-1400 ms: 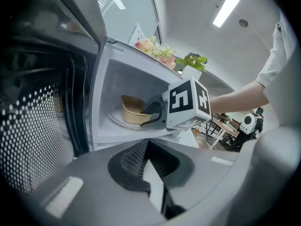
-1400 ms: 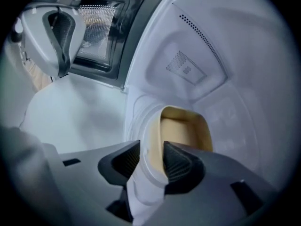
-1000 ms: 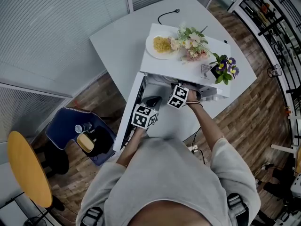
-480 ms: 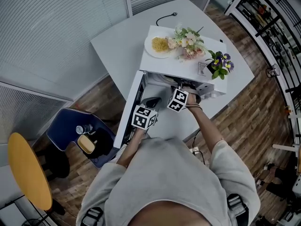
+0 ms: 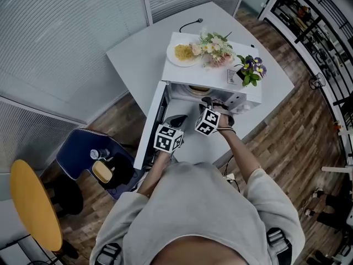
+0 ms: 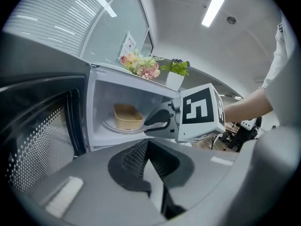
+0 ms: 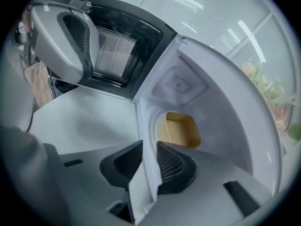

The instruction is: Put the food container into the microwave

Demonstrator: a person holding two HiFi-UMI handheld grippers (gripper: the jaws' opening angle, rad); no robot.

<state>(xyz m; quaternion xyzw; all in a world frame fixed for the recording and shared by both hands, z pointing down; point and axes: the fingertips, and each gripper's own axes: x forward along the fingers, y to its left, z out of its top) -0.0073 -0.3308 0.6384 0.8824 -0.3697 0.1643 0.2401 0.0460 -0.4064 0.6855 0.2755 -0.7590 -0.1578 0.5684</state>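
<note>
The white microwave stands on the table with its door swung open to the left. A tan food container rests on the turntable inside, also seen in the left gripper view and the right gripper view. My right gripper hovers just outside the cavity mouth, its jaws a narrow gap apart with nothing between them; it is clear of the container. My left gripper sits beside the open door, jaws shut and empty.
On top of the microwave sit a plate of yellow food, a flower bunch and a small potted plant. A black cable lies on the white table. A blue chair and a yellow round seat stand at the left.
My right gripper has drawn back a little from the microwave cavity toward me. The container stays on the turntable. The left gripper holds its place by the door.
</note>
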